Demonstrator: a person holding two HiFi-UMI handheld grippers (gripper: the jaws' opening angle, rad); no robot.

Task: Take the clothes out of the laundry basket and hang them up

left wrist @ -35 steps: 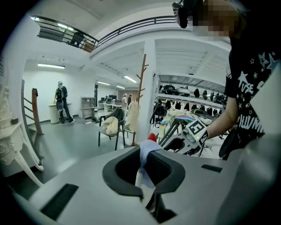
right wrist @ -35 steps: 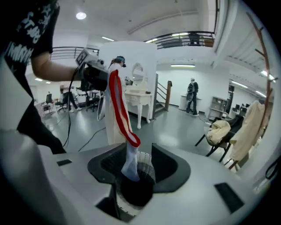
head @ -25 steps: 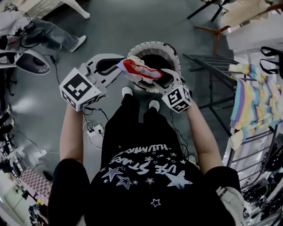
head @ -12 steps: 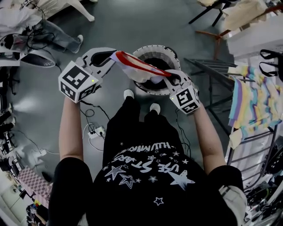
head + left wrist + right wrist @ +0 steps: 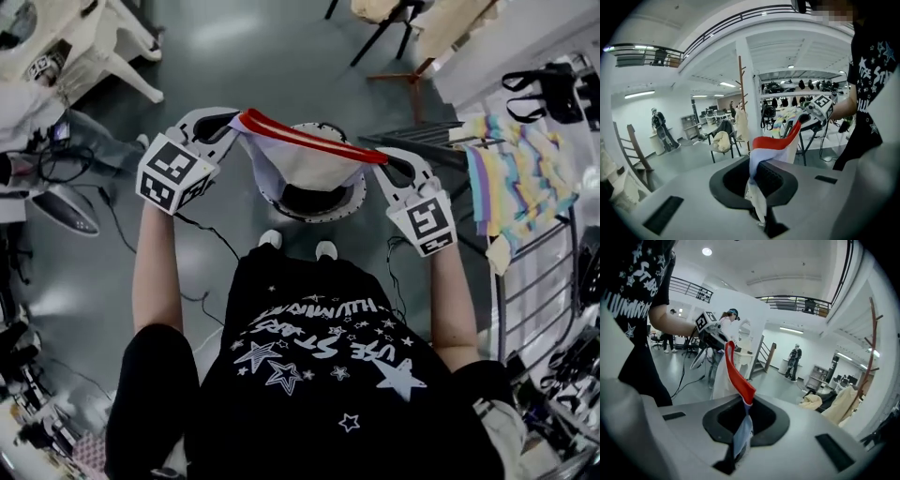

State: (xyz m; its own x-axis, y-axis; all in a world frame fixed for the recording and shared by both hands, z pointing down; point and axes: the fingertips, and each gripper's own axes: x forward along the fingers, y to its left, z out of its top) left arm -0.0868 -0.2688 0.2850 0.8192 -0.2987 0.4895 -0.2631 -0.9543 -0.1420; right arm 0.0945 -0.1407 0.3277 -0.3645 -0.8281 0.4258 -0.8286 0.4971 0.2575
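Observation:
A white garment with a red band (image 5: 305,141) hangs stretched between my two grippers, above the round white laundry basket (image 5: 356,199) on the floor. My left gripper (image 5: 236,120) is shut on the garment's left end, and the cloth (image 5: 773,143) runs out of its jaws (image 5: 759,218). My right gripper (image 5: 384,161) is shut on the other end; in the right gripper view the red band (image 5: 738,376) rises from its jaws (image 5: 736,453) towards the left gripper (image 5: 707,323). The basket's inside looks dark.
A drying rack (image 5: 525,281) at the right carries a pastel striped cloth (image 5: 525,178). A dark metal rack (image 5: 441,141) stands beside the basket. A white plastic chair (image 5: 94,56) is at the upper left, and cables (image 5: 202,281) lie on the floor.
The right gripper has closed on the garment's free end. Both grippers have risen and drawn apart, pulling the garment out of the basket and taut between them.

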